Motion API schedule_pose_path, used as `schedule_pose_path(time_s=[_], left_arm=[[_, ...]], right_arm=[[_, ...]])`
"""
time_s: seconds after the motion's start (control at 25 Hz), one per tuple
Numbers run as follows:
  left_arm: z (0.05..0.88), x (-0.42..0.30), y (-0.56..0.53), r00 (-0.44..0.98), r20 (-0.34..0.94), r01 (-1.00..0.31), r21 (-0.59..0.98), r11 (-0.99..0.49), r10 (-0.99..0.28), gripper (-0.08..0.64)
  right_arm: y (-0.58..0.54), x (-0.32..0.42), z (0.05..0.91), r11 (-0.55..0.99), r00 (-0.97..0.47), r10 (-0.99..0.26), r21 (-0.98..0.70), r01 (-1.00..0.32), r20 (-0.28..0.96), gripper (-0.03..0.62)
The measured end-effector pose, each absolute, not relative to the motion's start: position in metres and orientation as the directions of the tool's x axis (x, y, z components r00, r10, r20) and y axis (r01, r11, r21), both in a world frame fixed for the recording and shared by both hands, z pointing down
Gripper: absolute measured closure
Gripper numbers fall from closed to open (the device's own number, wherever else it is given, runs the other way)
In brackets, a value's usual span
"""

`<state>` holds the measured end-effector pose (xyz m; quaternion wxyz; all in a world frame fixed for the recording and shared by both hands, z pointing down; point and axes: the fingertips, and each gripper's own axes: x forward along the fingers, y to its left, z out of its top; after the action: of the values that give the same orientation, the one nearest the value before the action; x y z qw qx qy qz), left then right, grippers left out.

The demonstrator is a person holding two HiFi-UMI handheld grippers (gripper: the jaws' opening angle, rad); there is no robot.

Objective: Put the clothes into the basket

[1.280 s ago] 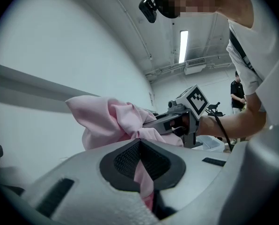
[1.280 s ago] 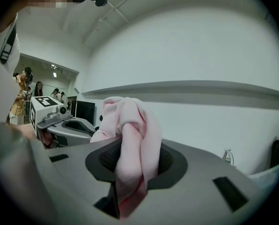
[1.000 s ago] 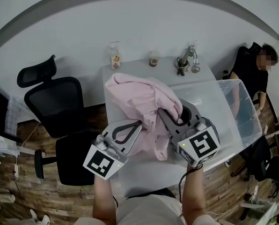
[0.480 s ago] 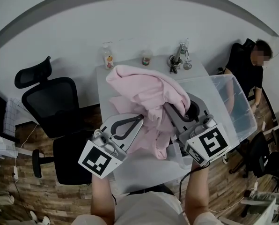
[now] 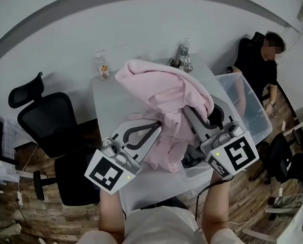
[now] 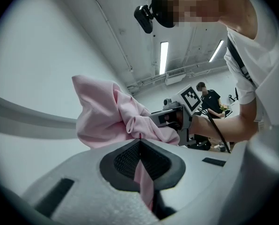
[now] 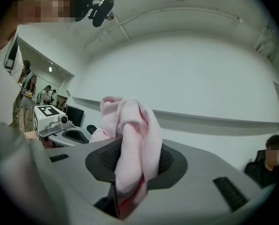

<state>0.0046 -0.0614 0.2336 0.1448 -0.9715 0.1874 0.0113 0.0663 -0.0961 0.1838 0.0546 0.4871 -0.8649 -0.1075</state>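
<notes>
From the head view: carrying a pink garment bunched high over the white bench, gripped low on one side by the left tongs and on the other by the right tongs. Hanging clear of the bench, with loose folds drooping between the two grips. Just right of the bundle, a clear plastic basket, open-topped, its near end hidden behind the right tongs. Not yet over its opening. Farther off, a small bottle at the bench's far edge, a black office chair to the left and a seated person beyond the basket.

From the left gripper view: closed almost to a slit on a thin fold of the pink cloth, pinched between the dark pads. Ahead, the rest of the garment billowing toward the right tongs.

From the right gripper view: kept slightly apart by a thick twisted wad of the same cloth, clamped on both sides.

Judged as the carry step, midway to the basket. Next: swing both tongs rightward until above the opening, lower, then release together. Mind the drooping folds catching on the near rim.
</notes>
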Motion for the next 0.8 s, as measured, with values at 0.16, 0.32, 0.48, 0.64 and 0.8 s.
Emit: schedule_pose_path(time_s=[0.16, 0.32, 0.48, 0.64, 0.8], left_arm=[[0.219, 0.043, -0.059, 0.944, -0.078, -0.329, -0.304, -0.894, -0.321, 0.555], [0.213, 0.06, -0.06, 0.952, -0.081, -0.304, -0.325, -0.895, -0.294, 0.555], [0.219, 0.055, -0.061, 0.959, -0.092, -0.283, -0.331, -0.9, -0.268, 0.555], [0.221, 0.06, -0.058, 0.967, -0.096, -0.256, -0.343, -0.904, -0.237, 0.555], [0.211, 0.117, -0.058, 0.975, -0.082, -0.223, -0.347, -0.911, -0.207, 0.555]], right_arm=[[-0.093, 0.105, 0.168, 0.471, -0.491, -0.87, 0.234, -0.851, -0.034, 0.474], [-0.094, 0.124, 0.158, 0.445, -0.469, -0.881, 0.234, -0.864, -0.057, 0.474], [-0.094, 0.127, 0.156, 0.408, -0.436, -0.896, 0.233, -0.883, -0.084, 0.474], [-0.091, 0.138, 0.151, 0.368, -0.401, -0.91, 0.246, -0.897, -0.103, 0.474], [-0.088, 0.201, 0.138, 0.331, -0.366, -0.924, 0.247, -0.911, -0.114, 0.474]])
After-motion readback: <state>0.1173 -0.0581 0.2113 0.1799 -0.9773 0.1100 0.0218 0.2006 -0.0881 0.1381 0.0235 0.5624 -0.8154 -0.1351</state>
